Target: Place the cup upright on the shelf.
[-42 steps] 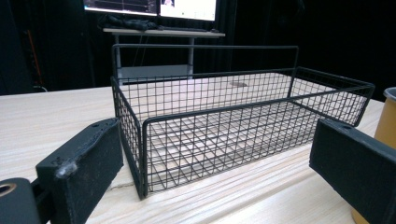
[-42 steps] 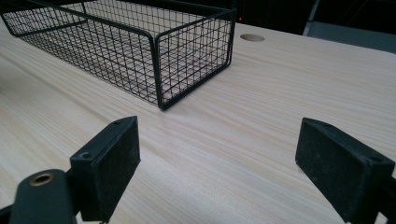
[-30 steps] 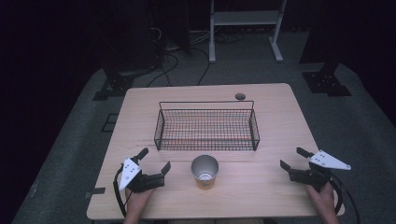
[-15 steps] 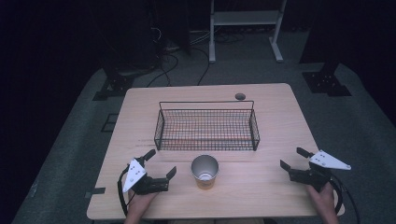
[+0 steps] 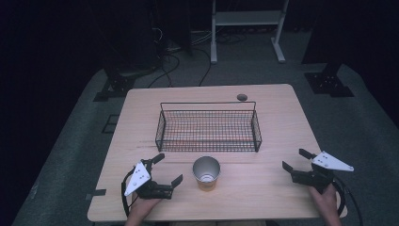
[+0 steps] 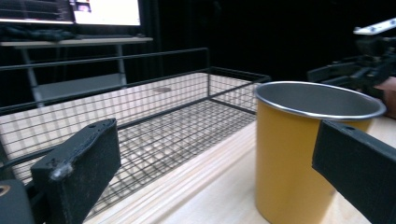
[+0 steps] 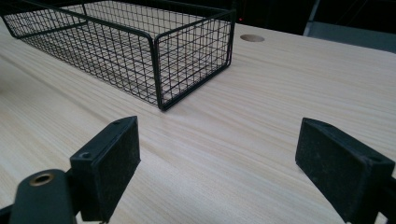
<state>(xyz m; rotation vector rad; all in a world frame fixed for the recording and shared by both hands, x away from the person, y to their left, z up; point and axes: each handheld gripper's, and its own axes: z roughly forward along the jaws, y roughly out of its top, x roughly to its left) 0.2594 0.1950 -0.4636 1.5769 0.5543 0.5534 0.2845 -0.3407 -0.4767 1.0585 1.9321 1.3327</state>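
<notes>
Left hand-held gripper point(image 5: 168, 169) has edged nearer the cup point(image 5: 206, 172), jaws spread; right hand-held gripper point(image 5: 295, 159) unmoved, spread.

Left gripper point(image 6: 224, 177) low over the wooden table point(image 6: 219, 196), jaws spread wide, one black pad at lower left, the other at lower right. Yellow cup point(image 6: 299, 149) with a bare metal rim and lining stands upright on the table just ahead, toward the right pad and partly behind it; the cup is not touched by either pad. Black wire basket point(image 6: 140, 121) sits beyond, to the left of the cup (nothing in it that can be made out). Far right: the other gripper point(image 6: 359, 65), dark, with a pale plate on top. A lit screen point(image 6: 70, 11) at top left, on a shelf.
</notes>
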